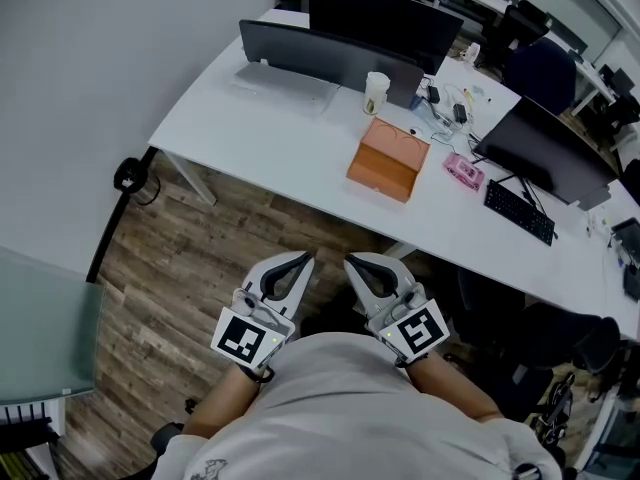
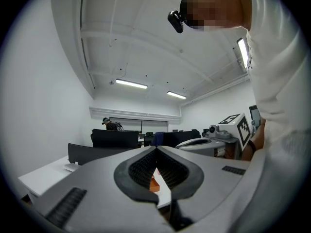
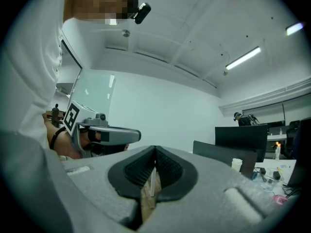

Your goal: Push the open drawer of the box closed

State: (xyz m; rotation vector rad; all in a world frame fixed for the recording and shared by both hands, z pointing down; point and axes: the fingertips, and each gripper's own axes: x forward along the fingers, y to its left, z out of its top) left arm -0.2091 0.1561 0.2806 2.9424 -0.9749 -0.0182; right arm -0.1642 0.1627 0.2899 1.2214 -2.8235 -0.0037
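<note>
An orange box (image 1: 388, 158) stands on the white desk (image 1: 250, 128), near its front edge; from here I cannot make out how far its drawer stands out. Both grippers are held close to my chest over the wooden floor, well short of the desk and pointing at it. My left gripper (image 1: 304, 259) is shut with nothing in it, and a sliver of the orange box (image 2: 154, 183) shows below its closed tips (image 2: 155, 149). Beside it, my right gripper (image 1: 350, 261) is also shut and empty, its tips (image 3: 155, 148) meeting in its own view.
A paper cup (image 1: 376, 92), dark monitors (image 1: 380, 18), a pink item (image 1: 463, 171) and a black keyboard (image 1: 519, 211) share the desk. A glass tabletop (image 1: 40, 338) is at the left. Dark office chairs (image 1: 545, 73) stand behind the desk.
</note>
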